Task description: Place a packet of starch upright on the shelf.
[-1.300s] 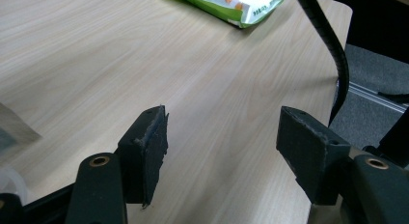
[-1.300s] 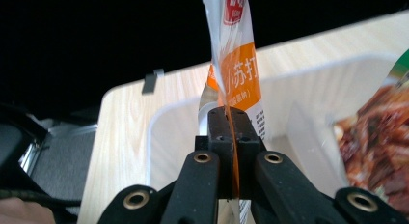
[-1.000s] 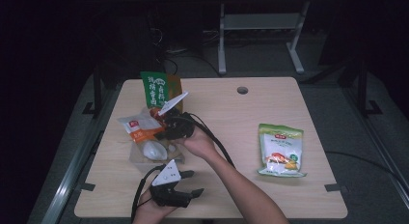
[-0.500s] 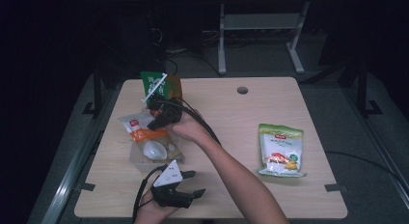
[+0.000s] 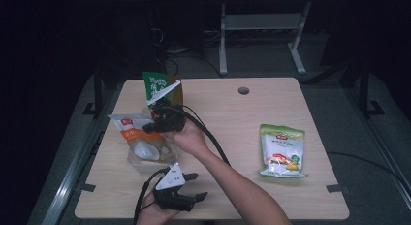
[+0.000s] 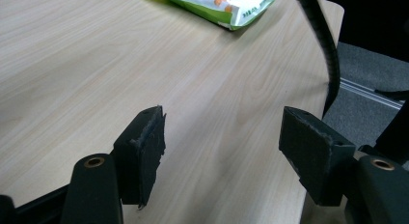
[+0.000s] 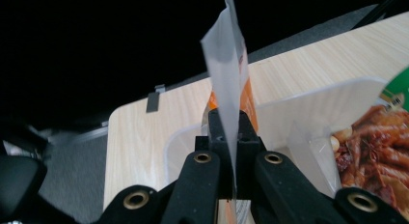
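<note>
At the near edge of the surface point(image 5: 232, 196), the left gripper point(image 5: 191, 186) is rested with its jaws spread and nothing between them. Farther in, toward the left edge, the orange-and-white packet point(image 5: 140, 140) is pinched at its edge by the pressed-together jaws of the right gripper point(image 5: 151, 128), beside a clear tray point(image 7: 308, 108).

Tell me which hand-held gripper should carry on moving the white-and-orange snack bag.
Right. The right hand-held gripper is already clamped on the edge of the white-and-orange bag at the clear container. The left hand-held gripper sits open and empty near the table's front edge.
</note>
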The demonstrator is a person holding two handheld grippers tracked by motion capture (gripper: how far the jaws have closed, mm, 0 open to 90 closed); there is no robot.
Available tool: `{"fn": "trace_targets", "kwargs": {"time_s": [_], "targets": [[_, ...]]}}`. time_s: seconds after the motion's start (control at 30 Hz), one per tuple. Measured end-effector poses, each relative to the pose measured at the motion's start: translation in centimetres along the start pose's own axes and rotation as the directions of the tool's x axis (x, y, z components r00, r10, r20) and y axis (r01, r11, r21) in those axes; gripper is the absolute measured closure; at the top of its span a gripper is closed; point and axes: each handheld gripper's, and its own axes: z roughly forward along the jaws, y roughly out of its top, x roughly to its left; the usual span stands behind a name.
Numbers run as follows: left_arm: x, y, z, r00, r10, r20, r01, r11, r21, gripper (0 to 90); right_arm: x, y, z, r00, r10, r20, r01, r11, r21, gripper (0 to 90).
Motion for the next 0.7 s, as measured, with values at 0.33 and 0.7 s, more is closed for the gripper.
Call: {"fn": "trace_targets", "kwargs": {"time_s": [0.33,0.7], "targets": [[-0.1,-0.1,0.0,1.0,0.003,0.003,-0.003,1.0,0.004,32.4,-0.7,-1.8,-0.6,0.9992,-0.016,0.036,0.015,0.999,0.046,77.5],[-0.8,-0.1,0.4,0.9997,0.014,0.019,-0.014,0.9998,0.013,32.4,-1.3,-5.4,0.3,0.998,-0.059,-0.022,0.063,0.958,0.28,89.5]]}}
